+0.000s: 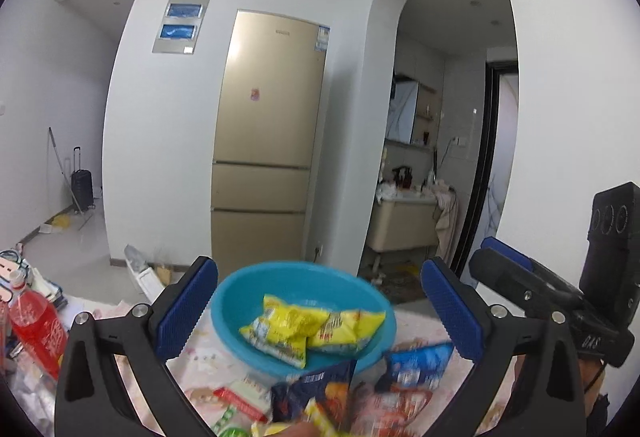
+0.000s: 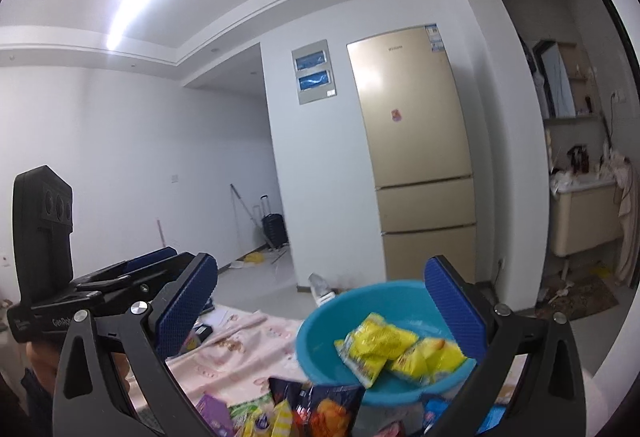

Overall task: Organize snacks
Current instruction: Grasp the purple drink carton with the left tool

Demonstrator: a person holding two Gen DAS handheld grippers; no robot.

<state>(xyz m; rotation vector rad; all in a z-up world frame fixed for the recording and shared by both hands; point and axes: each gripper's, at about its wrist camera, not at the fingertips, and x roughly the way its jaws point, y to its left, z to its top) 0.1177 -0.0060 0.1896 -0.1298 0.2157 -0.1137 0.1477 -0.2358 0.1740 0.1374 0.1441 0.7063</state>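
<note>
Snack packets point(image 1: 320, 393) look light, crinkly and slippery to me; I'd pinch one by its sealed edge. Both hand-held grippers, left point(image 1: 320, 313) and right point(image 2: 320, 313), hang released, empty.

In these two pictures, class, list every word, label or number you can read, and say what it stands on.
"DAS": on the right tool's body.
"GenRob", cut off by a finger: on the left tool's body.
Fridge brand, its top corner label and door sticker: too small to read.
Red bottle label: blurred.
Snack packets, in the blue bowl and outside it: blurred.
</note>
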